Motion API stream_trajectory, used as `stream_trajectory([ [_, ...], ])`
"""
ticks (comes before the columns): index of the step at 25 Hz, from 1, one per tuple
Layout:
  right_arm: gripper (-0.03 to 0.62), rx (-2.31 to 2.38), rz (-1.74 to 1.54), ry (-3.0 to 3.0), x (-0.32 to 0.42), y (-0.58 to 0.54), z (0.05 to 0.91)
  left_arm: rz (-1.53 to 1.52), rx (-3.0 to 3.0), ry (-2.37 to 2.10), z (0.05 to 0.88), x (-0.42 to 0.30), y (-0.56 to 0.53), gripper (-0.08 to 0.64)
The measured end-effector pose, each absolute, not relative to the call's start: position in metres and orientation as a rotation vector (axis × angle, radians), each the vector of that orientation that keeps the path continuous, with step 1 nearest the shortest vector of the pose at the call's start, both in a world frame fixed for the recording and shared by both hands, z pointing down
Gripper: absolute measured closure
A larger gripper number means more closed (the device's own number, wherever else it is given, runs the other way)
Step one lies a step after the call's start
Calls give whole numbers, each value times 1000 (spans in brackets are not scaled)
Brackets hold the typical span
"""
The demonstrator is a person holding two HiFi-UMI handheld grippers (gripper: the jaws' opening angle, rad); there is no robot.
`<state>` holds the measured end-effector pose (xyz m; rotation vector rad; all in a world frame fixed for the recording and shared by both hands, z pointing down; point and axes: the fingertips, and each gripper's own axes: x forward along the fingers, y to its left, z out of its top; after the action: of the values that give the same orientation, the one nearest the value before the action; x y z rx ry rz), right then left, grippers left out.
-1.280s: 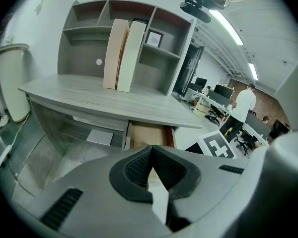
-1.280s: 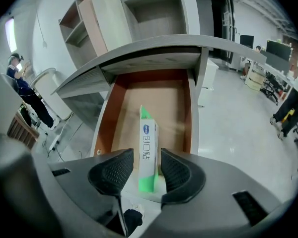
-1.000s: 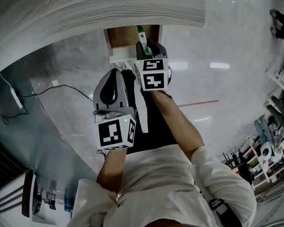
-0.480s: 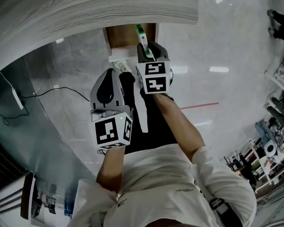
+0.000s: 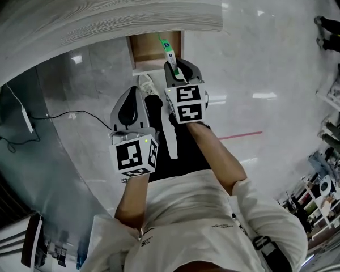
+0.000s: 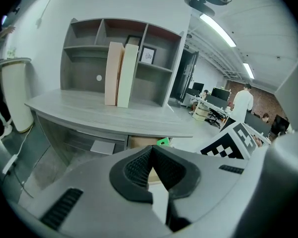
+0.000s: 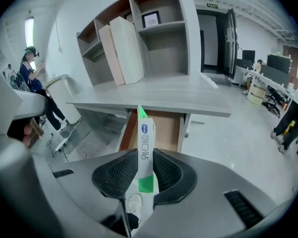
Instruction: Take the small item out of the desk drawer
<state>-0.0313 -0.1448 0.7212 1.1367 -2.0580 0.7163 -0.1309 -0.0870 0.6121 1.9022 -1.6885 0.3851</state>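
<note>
A narrow green-and-white box (image 7: 145, 152) stands upright between the pads of my right gripper (image 7: 145, 156), which is shut on it. In the head view the box (image 5: 168, 51) sticks out of the right gripper (image 5: 173, 68) just over the open wooden drawer (image 5: 152, 49) under the grey desk top (image 5: 102, 16). The drawer (image 7: 164, 131) lies below and behind the box and looks bare inside. My left gripper (image 5: 137, 90) hangs lower left of the right one. Its jaws (image 6: 151, 157) are shut with nothing between them. The box's green tip (image 6: 162, 142) peeks over them.
A grey shelf unit (image 7: 154, 38) with two upright boards (image 6: 118, 73) stands on the desk. A white bin (image 6: 12, 93) is left of the desk, and a cable (image 5: 62, 118) runs over the glossy floor. The person's shoe (image 5: 146, 84) is under the drawer front.
Both grippers have risen. The box has come up with the right gripper and now stands higher over the drawer front. The left gripper stays shut and empty.
</note>
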Motion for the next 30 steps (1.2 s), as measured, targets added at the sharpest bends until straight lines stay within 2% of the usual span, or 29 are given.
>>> stream_trajectory([
  [30,472,1154,548,-2359,-18,-101,481,374,2102,-1801,444,-115,-60,545],
])
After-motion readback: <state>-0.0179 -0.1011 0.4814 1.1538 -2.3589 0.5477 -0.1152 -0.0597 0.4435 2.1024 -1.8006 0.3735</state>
